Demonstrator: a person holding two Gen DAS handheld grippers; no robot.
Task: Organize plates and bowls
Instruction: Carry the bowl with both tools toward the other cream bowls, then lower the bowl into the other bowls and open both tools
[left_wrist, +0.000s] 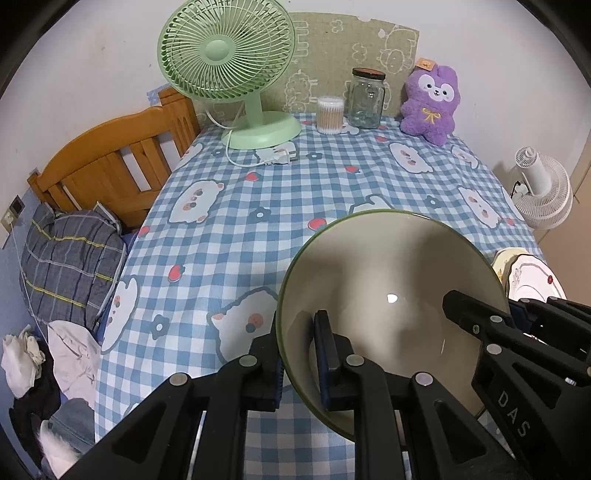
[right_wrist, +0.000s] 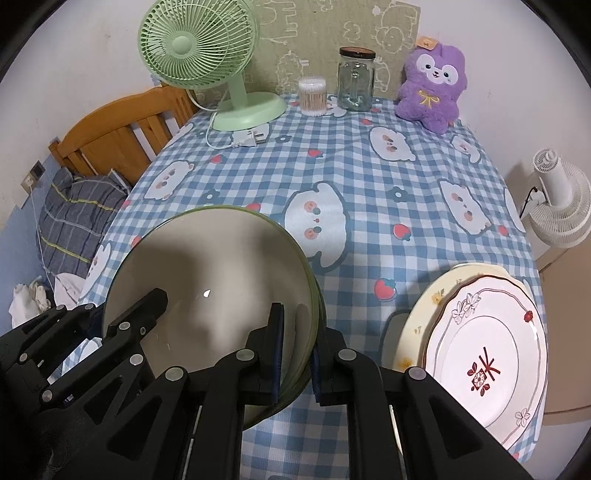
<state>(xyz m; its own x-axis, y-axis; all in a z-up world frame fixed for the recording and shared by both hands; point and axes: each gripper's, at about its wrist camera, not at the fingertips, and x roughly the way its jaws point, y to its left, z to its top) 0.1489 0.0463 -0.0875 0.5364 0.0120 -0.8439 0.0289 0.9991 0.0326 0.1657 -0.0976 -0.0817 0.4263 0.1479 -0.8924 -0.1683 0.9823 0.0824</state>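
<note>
Two plates are already stacked near the right edge of the worktop (right_wrist: 369, 177): a white patterned plate (right_wrist: 484, 354) lies on top of a pale yellow plate (right_wrist: 428, 306), whose rim shows along the stack's left side. That part of the tidying looks done.

What is in hand is the green-rimmed bowl (right_wrist: 207, 280), at the near edge of the worktop, left of the plates and apart from them. In the right wrist view a second green rim seems to run just outside the first on the right side, so this may be one bowl nested in another; the view is too warped to be sure. Whether the bowl rests on the checked cloth or is held just clear of it cannot be told either.

Both tools grip the bowl by its rim from opposite sides. The left tool (left_wrist: 299, 354) has one finger inside the bowl and one outside, clamped on the rim at the bowl's left. The right tool (right_wrist: 297, 350) does the same on the bowl's right rim, its fingers close together with the wall between them.

By my reckoning the task is well along: the plates are gathered, and what is left is to set this bowl in its place and let go of it.
</note>
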